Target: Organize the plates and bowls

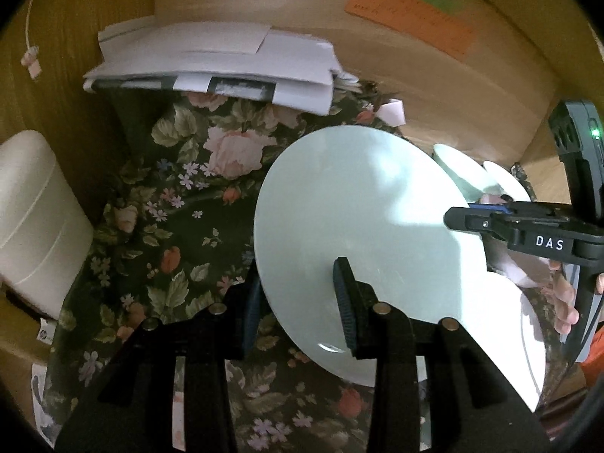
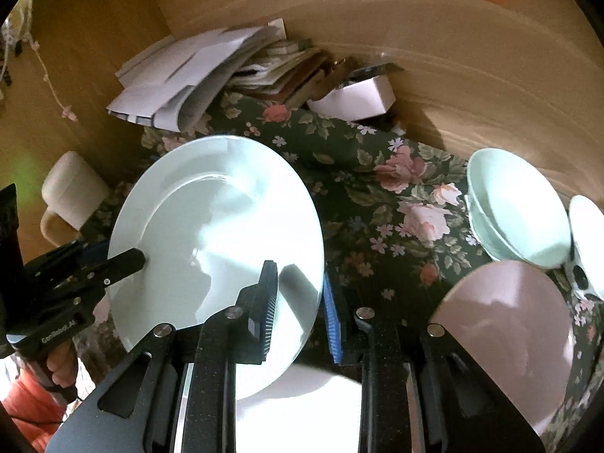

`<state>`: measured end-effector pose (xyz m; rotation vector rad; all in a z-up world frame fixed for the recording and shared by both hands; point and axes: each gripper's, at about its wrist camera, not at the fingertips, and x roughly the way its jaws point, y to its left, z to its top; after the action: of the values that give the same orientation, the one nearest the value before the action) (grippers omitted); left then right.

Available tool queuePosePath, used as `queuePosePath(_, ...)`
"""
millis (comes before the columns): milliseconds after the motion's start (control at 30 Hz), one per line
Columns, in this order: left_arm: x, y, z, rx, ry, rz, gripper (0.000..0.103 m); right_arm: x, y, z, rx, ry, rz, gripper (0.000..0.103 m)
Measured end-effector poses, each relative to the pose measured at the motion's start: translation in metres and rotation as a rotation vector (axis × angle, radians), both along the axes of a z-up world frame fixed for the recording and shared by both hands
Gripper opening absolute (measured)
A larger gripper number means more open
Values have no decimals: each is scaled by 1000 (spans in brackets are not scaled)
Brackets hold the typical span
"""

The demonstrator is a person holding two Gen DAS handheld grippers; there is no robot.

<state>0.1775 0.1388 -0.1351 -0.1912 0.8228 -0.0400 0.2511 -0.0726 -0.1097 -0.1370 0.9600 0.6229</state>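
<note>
A pale green plate [image 1: 358,204] hangs tilted above the floral tablecloth, held from two sides. My left gripper [image 1: 296,279] is shut on its near rim, one pad on top and one underneath. My right gripper [image 2: 298,275] is shut on the opposite rim [image 2: 321,294], and shows in the left wrist view as a black claw [image 1: 458,219]. In the right wrist view the left gripper [image 2: 132,258] bites the plate's [image 2: 211,226] left edge. A white plate [image 2: 302,407] lies under the lifted one. A pink plate [image 2: 506,324] and stacked green bowls [image 2: 517,207] sit to the right.
A pile of papers [image 2: 181,75] and a white box [image 2: 355,98] lie at the back by the wooden wall. A cream mug [image 2: 71,192] stands at the left, a white cup [image 2: 589,226] at the far right. Floral cloth [image 2: 377,196] shows between plate and bowls.
</note>
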Motion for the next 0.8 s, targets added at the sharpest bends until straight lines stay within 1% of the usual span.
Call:
queuePosePath(200, -14, -14, 15, 18, -40, -19, 35, -16, -12, 8, 20, -20, -21, 21)
queuePosePath(333, -18, -26, 21, 24, -52, -29, 35, -27, -23, 13, 34, -32, -32, 21)
queuePosePath(567, -27, -41, 24, 15, -52, -34, 35, -50, -40, 22, 49, -59, -44, 21)
queuePosePath(800, -43, -58, 29, 20, -65, -53, 35, -64, -57, 23, 68, -67, -67, 21)
